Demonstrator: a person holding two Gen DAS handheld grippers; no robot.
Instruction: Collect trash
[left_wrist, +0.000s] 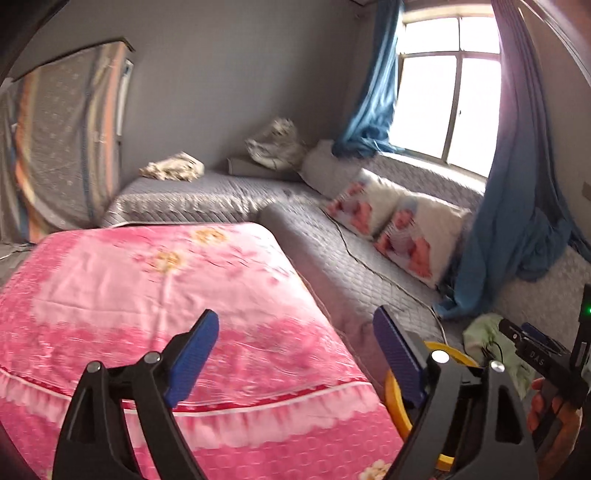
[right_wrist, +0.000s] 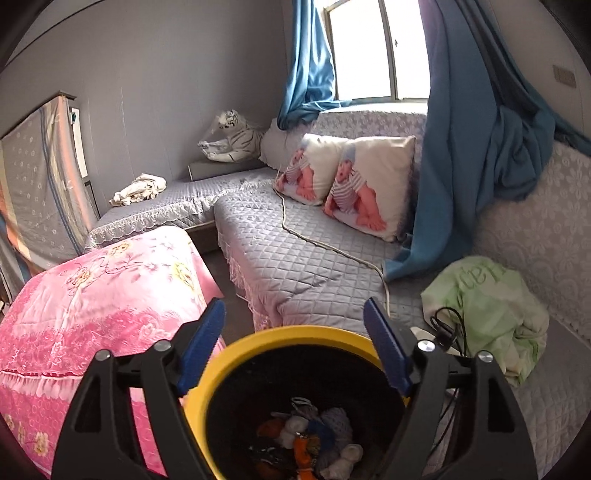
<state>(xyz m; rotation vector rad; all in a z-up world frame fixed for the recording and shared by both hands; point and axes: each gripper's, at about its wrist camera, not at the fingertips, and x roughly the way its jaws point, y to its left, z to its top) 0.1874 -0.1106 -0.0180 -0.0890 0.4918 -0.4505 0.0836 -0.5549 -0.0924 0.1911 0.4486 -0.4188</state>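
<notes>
- Yellow rim, black inside: the trash bin (right_wrist: 295, 373) fills the foot of your right wrist view, standing between the pink quilted cover (right_wrist: 99, 295) and the grey sofa (right_wrist: 295, 266).
- Only that view looks into the bin; a heap of crumpled trash (right_wrist: 314, 439), white, orange and blue, lies at the bottom.
- Your left wrist view catches just a slice of the bin's rim (left_wrist: 397, 402) past its right finger, plus your right gripper (left_wrist: 532, 343) at the edge.
- Your left gripper (left_wrist: 295, 354) has its fingers spread wide over the pink cover, nothing between them.
- Your right gripper (right_wrist: 295, 343) is also spread, over the bin's mouth, gripping nothing.
</notes>
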